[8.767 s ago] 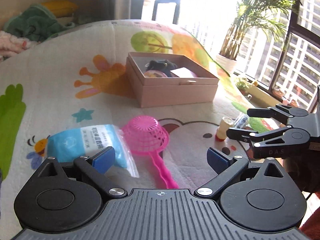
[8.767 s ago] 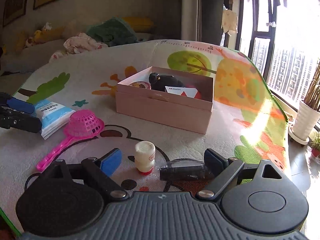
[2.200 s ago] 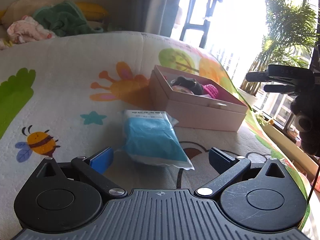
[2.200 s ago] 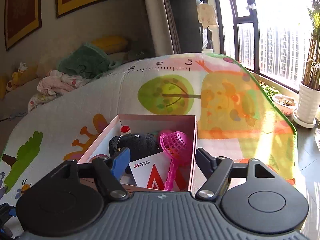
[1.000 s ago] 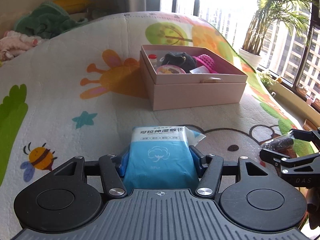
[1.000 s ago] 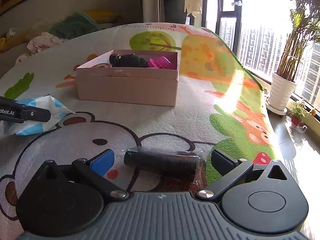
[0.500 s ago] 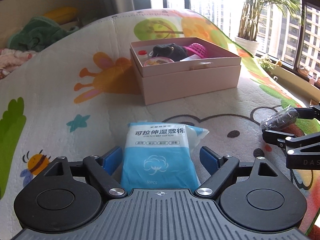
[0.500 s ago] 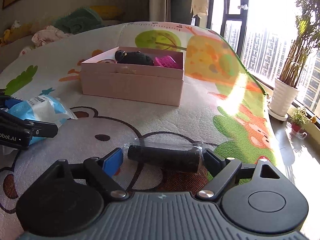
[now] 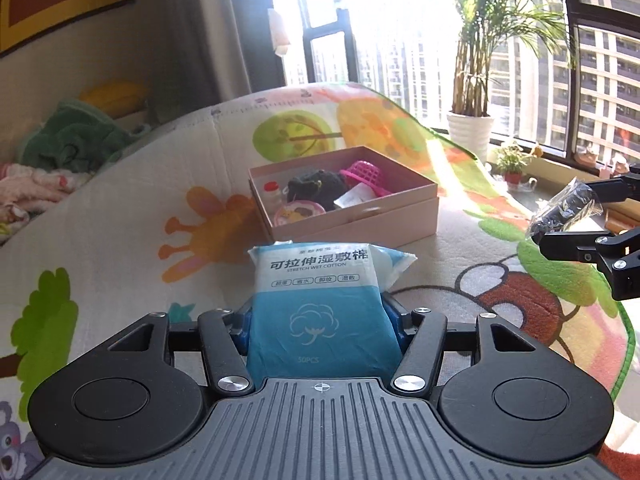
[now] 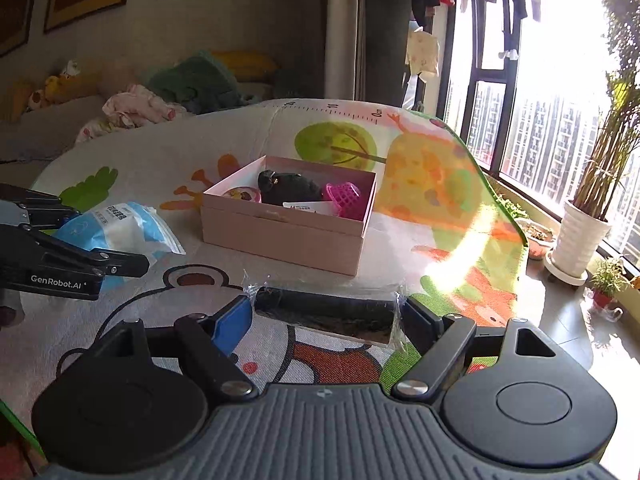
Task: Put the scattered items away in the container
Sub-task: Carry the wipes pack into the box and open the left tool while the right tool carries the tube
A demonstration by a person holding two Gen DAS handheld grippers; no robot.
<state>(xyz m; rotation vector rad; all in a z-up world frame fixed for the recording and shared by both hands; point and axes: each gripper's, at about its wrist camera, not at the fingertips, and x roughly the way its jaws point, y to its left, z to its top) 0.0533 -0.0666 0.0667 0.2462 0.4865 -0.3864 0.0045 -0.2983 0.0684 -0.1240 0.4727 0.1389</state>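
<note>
My left gripper (image 9: 318, 320) is shut on a blue pack of wet cotton wipes (image 9: 316, 300) and holds it above the play mat. The pack also shows in the right wrist view (image 10: 116, 228). My right gripper (image 10: 326, 316) is shut on a black roll in clear wrap (image 10: 326, 316), lifted off the mat; the roll shows at the right of the left wrist view (image 9: 566, 212). The open pink box (image 9: 360, 220) stands ahead on the mat, also in the right wrist view (image 10: 288, 236). It holds a pink strainer (image 9: 362, 174), a black soft item (image 9: 316, 188), a small bottle (image 9: 272, 190) and a card.
The colourful play mat (image 9: 120, 240) covers the raised surface and drops off at its right edge. Potted plants (image 10: 580, 236) stand on the floor by the window. Clothes and cushions (image 10: 160, 96) lie beyond the mat at the back left.
Both grippers have closed on their items and lifted them off the mat. The views have risen and tilted up, with the box now farther ahead.
</note>
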